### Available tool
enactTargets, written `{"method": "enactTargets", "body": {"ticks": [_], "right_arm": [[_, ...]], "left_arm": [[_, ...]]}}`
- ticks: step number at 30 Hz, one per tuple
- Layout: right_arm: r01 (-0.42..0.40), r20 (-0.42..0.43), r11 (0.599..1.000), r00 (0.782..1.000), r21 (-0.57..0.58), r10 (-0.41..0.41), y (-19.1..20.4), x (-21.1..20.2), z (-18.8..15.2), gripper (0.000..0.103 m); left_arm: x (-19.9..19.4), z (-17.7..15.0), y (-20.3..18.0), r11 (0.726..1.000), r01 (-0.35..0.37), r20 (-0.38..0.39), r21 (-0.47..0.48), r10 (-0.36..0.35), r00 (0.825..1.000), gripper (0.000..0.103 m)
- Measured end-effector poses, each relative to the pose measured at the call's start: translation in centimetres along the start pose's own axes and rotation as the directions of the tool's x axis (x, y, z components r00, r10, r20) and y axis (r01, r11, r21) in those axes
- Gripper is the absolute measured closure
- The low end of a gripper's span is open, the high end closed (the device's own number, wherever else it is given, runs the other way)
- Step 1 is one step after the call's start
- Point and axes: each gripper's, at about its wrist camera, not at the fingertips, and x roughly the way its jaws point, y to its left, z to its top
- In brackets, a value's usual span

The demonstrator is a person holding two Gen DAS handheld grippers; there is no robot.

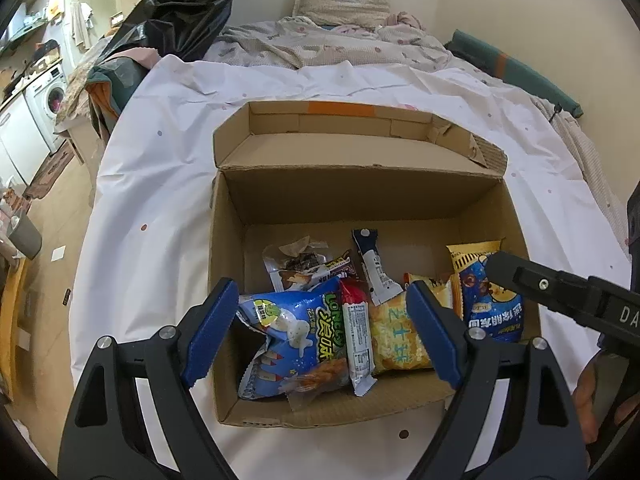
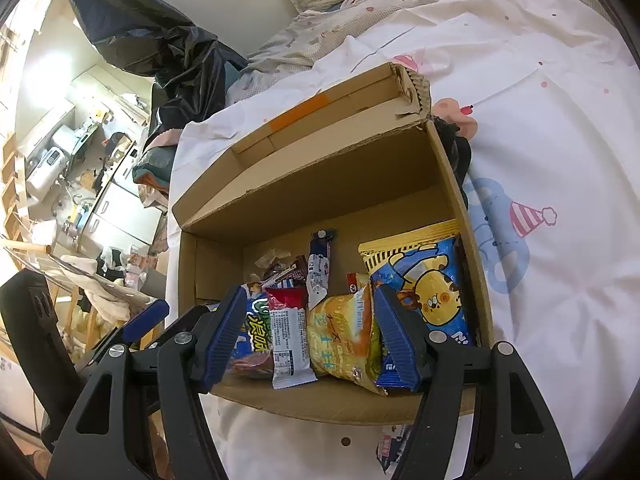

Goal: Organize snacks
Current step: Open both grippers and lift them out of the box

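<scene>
An open cardboard box (image 1: 228, 248) (image 2: 444, 168) sits on a white bed sheet and holds several snack packs. Inside lie a blue chips bag (image 1: 304, 332) (image 2: 256, 328), a red and white bar (image 1: 358, 332) (image 2: 288, 332), a yellow cracker pack (image 1: 394, 336) (image 2: 344, 336), a blue and yellow bear bag (image 1: 488, 304) (image 2: 428, 280), a navy and white bar (image 1: 374, 268) (image 2: 320, 268) and a dark wrapper (image 1: 304, 264). My left gripper (image 1: 324, 330) is open and empty above the box's near edge. My right gripper (image 2: 310, 332) is open and empty over the same edge, and its arm shows in the left wrist view (image 1: 560, 292).
A small snack pack (image 2: 390, 448) lies on the sheet in front of the box. A crumpled blanket and pillow (image 1: 340, 4) lie behind the box. A black plastic bag (image 1: 180, 4) hangs at the back left. The bed edge drops to the floor at left (image 1: 48, 216).
</scene>
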Motion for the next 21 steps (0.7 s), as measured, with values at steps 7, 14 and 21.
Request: {"method": "enactTargets", "body": {"ticks": [7,14,21], "right_arm": [[-0.006,0.001,1.0,1.0,-0.008,0.006,0.2,-0.3,0.2,0.034],[-0.006,0.023,1.0,1.0,-0.006,0.006,0.3,-2.0,-0.2,0.034],[0.049,0.088,0.998,0.995,0.034,-0.051,0.0,-5.0,-1.9,0.034]], "left_arm": [[-0.8,-0.6,0.8,1.0,-0.016,0.006,-0.02,0.016,1.0,0.019],[-2.4,-1.3,1.2,0.999,-0.038,0.044,-0.012,0.038,0.998,0.019],[-3.3,-2.4,1.4,0.999,-0.017,0.032,-0.04,0.018,0.999,0.019]]}}
